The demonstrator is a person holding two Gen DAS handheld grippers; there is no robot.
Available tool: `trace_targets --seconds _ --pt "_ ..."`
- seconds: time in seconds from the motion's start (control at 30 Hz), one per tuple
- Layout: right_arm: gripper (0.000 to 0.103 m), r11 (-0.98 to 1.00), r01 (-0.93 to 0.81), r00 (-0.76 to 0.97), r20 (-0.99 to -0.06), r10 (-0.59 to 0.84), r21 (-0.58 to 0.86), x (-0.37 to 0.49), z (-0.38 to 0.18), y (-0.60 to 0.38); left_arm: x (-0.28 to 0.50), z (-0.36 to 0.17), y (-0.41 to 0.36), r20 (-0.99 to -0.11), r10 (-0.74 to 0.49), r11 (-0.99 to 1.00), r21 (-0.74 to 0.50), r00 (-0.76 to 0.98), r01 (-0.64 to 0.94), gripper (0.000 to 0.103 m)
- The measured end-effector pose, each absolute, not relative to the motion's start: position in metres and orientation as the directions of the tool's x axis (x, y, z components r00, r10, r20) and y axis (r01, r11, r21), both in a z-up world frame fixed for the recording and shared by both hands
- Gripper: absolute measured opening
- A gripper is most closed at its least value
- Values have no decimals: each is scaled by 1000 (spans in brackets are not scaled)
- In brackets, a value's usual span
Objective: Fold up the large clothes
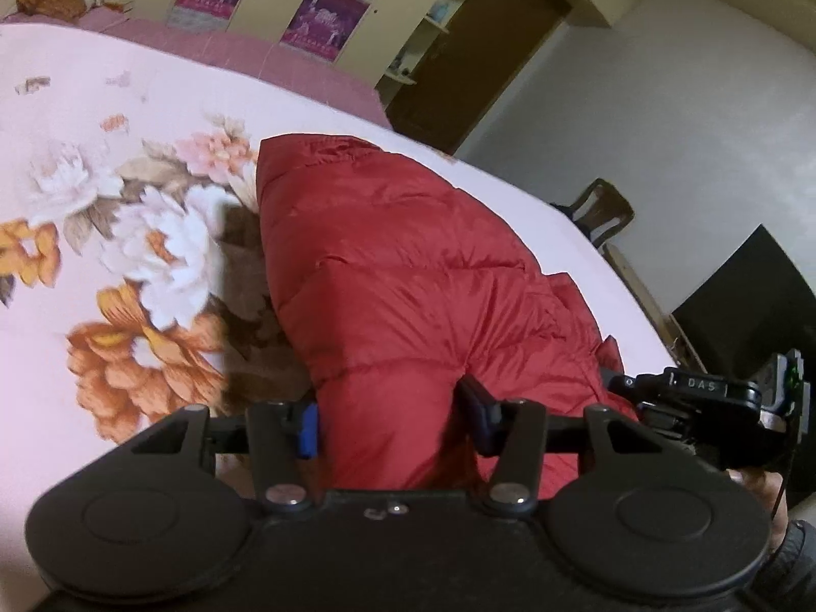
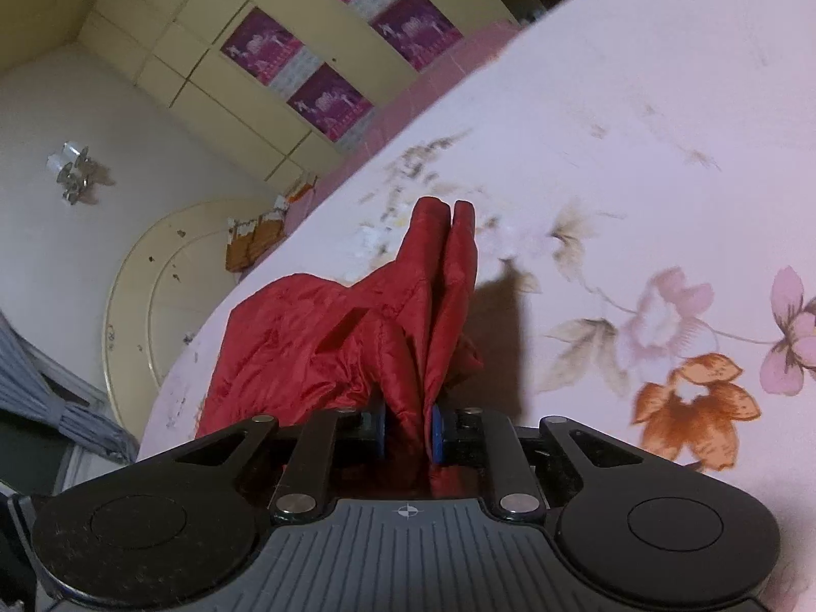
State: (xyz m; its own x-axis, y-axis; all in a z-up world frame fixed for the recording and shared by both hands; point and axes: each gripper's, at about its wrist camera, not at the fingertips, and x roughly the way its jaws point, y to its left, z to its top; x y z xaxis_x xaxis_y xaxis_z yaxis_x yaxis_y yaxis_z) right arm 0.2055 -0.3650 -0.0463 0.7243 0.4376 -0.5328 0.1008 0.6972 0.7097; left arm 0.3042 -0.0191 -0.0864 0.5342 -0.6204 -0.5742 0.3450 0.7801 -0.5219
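A red quilted puffer jacket (image 1: pixel 408 275) lies on a pink floral bedsheet (image 1: pixel 102 117). My left gripper (image 1: pixel 392 423) has its jaws wide apart with a thick part of the jacket bulging between them; the blue pads (image 1: pixel 307 428) touch the fabric. In the right wrist view the jacket (image 2: pixel 316 347) is bunched, with a fold standing up. My right gripper (image 2: pixel 408 428) is shut on that red fold, blue pads (image 2: pixel 436 433) pressed against both sides. The right gripper's body also shows in the left wrist view (image 1: pixel 714 398), at the jacket's right edge.
The sheet (image 2: pixel 637 127) covers a wide bed. A wardrobe with purple posters (image 1: pixel 326 15) stands beyond the bed. A wooden chair (image 1: pixel 602 209) and a dark screen (image 1: pixel 755 296) are past the bed's right edge. A round headboard (image 2: pixel 153 285) and grey curtain (image 2: pixel 51 387) lie left.
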Motion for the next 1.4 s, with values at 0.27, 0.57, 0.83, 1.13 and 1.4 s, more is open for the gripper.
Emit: trace_targets --seconds 0.27,0.57,0.83,1.13,1.4 --pt "15 732 44 731 -522 441 680 217 -18 -301 302 -61 34 -544 -620 780 -509 566 365 51" --pt "15 738 -39 701 -508 500 674 248 -12 -213 306 -49 110 -546 -579 807 -491 606 328 51" --pt "15 712 -74 656 -503 562 698 286 -22 -123 328 -57 196 -584 -554 819 -509 594 265 51" --pt "15 712 -36 613 -547 569 701 318 -59 -48 349 -96 250 -634 -524 835 -514 570 196 51" --pt "16 743 -13 613 -582 535 670 321 -73 -46 349 -105 258 -609 -543 813 -553 579 181 55"
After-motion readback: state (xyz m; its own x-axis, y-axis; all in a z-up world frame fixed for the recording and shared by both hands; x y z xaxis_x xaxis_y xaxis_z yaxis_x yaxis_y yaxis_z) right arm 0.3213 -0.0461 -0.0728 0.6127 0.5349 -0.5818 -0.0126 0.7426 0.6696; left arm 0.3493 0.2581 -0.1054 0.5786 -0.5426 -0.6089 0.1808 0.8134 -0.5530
